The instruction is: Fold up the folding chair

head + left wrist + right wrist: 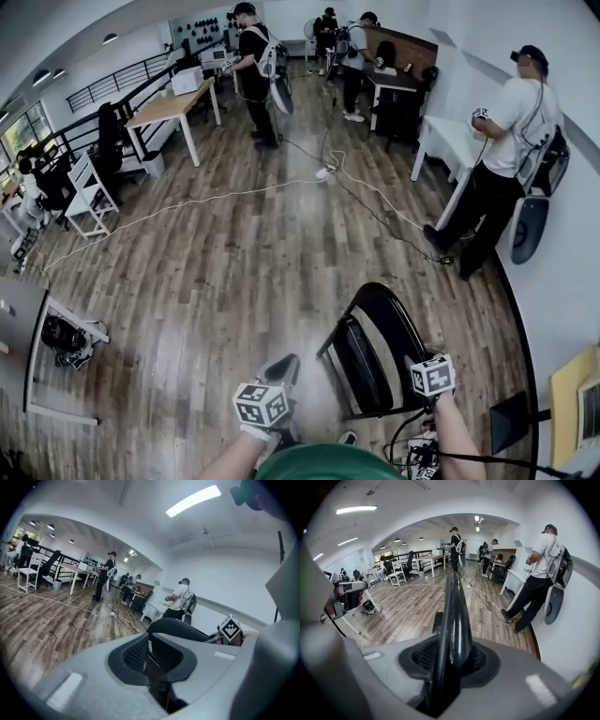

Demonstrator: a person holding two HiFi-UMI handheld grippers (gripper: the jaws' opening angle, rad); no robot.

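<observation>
The black folding chair [375, 345] stands on the wood floor at the lower right of the head view, its seat tipped up close to the backrest. My right gripper [422, 364] is shut on the top edge of the chair's backrest. In the right gripper view that black edge [454, 606] runs up between the pads [423, 657]. My left gripper [279, 370] hangs to the left of the chair and is apart from it. Its pads [136, 654] are pressed together with nothing between them. The chair's curved top [180, 627] shows behind my left gripper [149, 657].
A person [502, 159] stands at a white table [448, 141] close by on the right wall. Another person [255, 75] stands farther off. Cables [328, 173] cross the floor. A white desk edge [37, 347] and a dark bag [64, 337] lie at the left.
</observation>
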